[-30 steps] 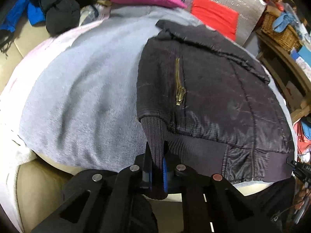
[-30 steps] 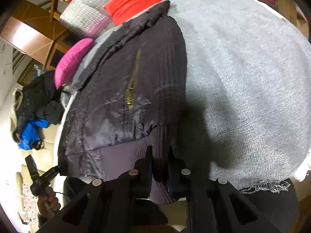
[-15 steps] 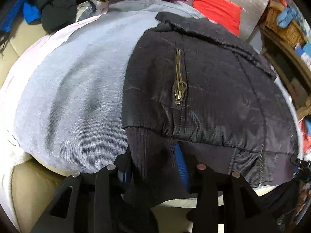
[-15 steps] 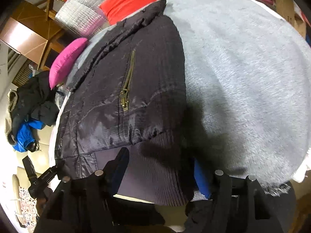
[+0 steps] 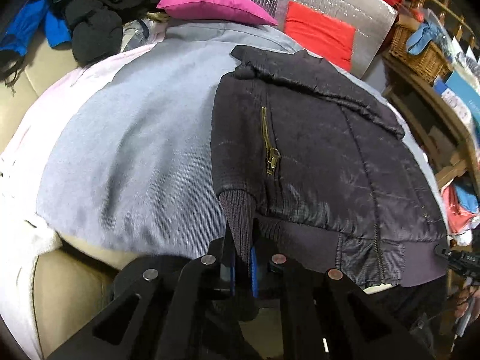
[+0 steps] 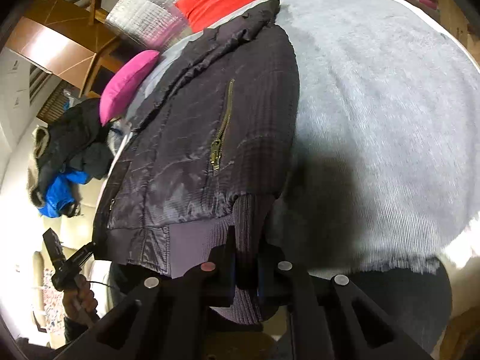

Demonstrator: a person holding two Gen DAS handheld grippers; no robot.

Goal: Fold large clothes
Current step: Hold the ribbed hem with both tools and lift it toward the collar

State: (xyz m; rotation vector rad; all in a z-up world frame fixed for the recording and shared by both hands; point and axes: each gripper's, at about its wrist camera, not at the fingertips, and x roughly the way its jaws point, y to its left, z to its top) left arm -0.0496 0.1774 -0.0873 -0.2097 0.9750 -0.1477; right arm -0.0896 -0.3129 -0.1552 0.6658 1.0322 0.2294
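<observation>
Grey fleece blanket (image 5: 126, 156) covers a rounded cream sofa cushion (image 5: 75, 285); behind it stand a silver quilted foil panel (image 5: 330, 3), a red rectangular cushion (image 5: 318, 34) and a magenta pillow (image 5: 210, 3). On the blanket lies the dark padded jacket with a brass zip (image 5: 315, 156), folded, its hem toward both tools. Left gripper (image 5: 241, 255) is clamped on a ribbed knit cuff (image 5: 238, 213). Right gripper (image 6: 246, 258) is clamped on the opposite ribbed cuff (image 6: 249, 219). Fingertips are buried in knit fabric.
</observation>
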